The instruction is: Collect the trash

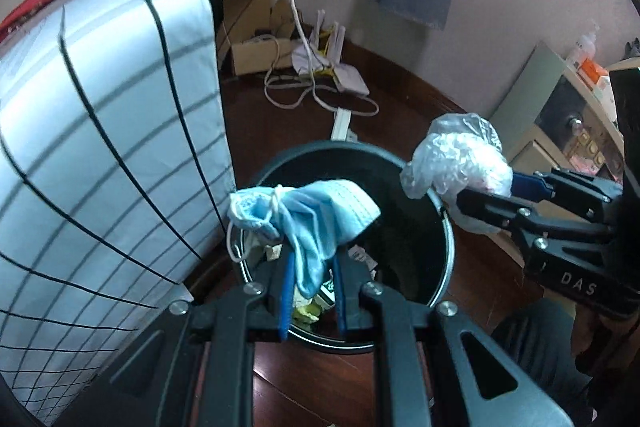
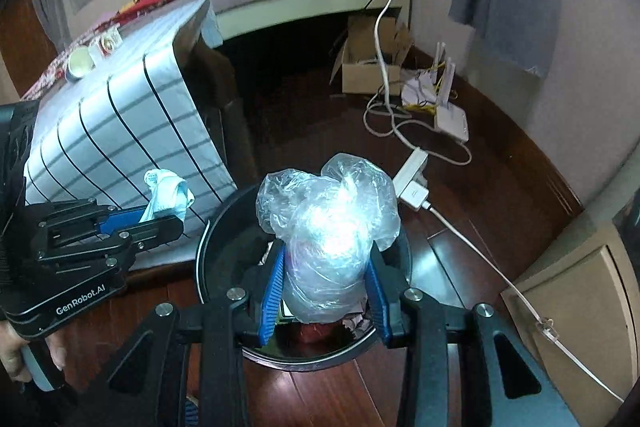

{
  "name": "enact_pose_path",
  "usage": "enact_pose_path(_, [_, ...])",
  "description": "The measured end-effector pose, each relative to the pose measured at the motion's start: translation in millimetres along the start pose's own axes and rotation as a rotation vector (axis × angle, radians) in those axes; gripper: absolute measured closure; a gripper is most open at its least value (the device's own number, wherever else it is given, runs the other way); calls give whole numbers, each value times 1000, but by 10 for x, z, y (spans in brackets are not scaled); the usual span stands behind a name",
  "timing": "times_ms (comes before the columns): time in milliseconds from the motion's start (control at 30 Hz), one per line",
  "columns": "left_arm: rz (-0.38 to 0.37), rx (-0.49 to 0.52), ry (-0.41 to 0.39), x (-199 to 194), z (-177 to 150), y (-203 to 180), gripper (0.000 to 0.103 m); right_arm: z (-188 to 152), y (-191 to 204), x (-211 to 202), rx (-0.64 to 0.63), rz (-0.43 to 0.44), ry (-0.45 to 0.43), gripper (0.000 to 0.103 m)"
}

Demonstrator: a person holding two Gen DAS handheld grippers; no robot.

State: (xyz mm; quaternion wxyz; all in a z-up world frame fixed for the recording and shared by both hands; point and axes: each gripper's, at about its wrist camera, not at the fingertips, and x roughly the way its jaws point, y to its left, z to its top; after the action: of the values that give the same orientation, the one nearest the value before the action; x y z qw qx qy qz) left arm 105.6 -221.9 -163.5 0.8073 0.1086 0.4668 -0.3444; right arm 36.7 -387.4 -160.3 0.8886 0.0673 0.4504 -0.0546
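— Any writing? 
— "GenRobot.AI" on the left gripper [image 2: 160,221], "DAS" on the right gripper [image 1: 486,195]. 
— And the trash? 
— The left one pinches a blue face mask [image 1: 312,223] over the black bin [image 1: 446,255]; the right one clamps a crumpled clear plastic bag [image 2: 332,235] above the bin's right side.

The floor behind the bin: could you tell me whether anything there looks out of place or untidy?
Yes. A white cable lies in loose loops across the dark wood floor beside a power strip, and a cardboard box sits open near the bed with its flaps splayed.
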Motion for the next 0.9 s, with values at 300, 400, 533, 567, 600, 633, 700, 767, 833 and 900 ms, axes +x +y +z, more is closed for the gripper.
enact_pose_path(300, [-71, -29, 92, 367, 18, 31, 77, -68, 33, 497, -82, 34, 116, 62])
enact_pose_path(400, [-37, -26, 107, 445, 18, 28, 24, -99, 13, 696, -96, 20, 173, 57])
enact_pose_path(533, [47, -84, 90, 412, -50, 194, 7, -191, -145, 872, -72, -75, 219, 13])
enact_pose_path(567, [62, -100, 89, 403, -83, 239, 5, -212, -184, 862, -55, -86, 222, 12])
enact_pose_path(600, [76, -109, 83, 394, -117, 272, 4, -222, -213, 851, -40, -94, 224, 7])
enact_pose_path(633, [88, -111, 83, 398, -136, 291, 4, -232, -238, 828, -22, -98, 219, 3])
enact_pose_path(700, [112, -115, 91, 410, -183, 320, 3, -245, -269, 799, -2, -113, 202, 2])
enact_pose_path(767, [124, -113, 92, 404, -220, 313, 1, -247, -280, 791, 8, -123, 199, 2])
enact_pose_path(833, [131, -108, 88, 387, -246, 299, 1, -238, -271, 770, 14, -120, 192, 2])
enact_pose_path(900, [139, -108, 80, 350, -260, 315, 1, -212, -266, 766, 10, -122, 186, 1])
